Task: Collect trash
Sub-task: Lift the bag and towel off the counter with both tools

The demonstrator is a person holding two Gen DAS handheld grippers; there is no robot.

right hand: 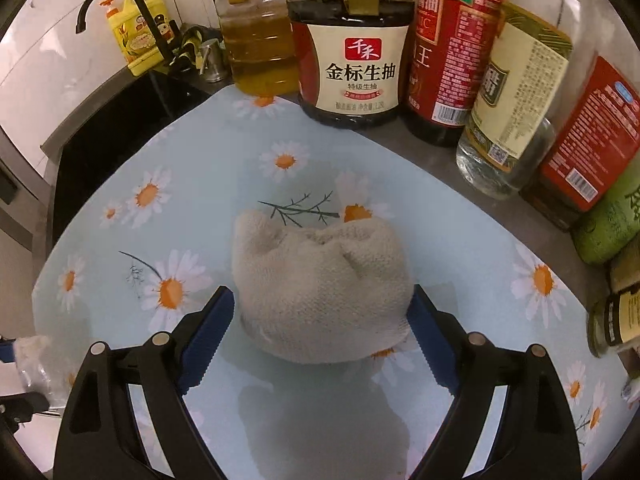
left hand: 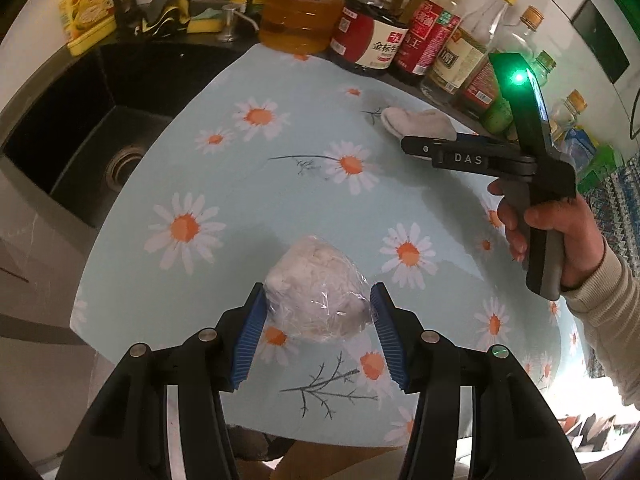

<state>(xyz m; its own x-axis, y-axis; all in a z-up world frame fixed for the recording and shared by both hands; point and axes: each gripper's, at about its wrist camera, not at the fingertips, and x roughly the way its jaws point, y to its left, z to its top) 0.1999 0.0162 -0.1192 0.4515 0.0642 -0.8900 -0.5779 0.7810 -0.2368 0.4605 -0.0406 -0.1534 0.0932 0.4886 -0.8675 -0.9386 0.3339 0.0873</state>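
Note:
A clear plastic bag of crumpled white waste (left hand: 320,276) sits on the daisy-print mat (left hand: 248,184), and my left gripper (left hand: 319,289) is shut on it, a blue pad pressed against each side. A bunched beige knitted cloth (right hand: 320,276) lies further back near the bottles. My right gripper (right hand: 322,292) straddles it, both pads touching its sides and its top creased. From the left wrist view, that gripper (left hand: 412,146) is seen side-on in a person's hand (left hand: 560,236), beside the cloth (left hand: 418,122).
A black sink (left hand: 80,152) with a black faucet (right hand: 120,12) lies left of the mat. Several sauce and oil bottles (right hand: 352,60) line the back and right edge, close behind the cloth. Yellow detergent (left hand: 86,12) stands by the sink.

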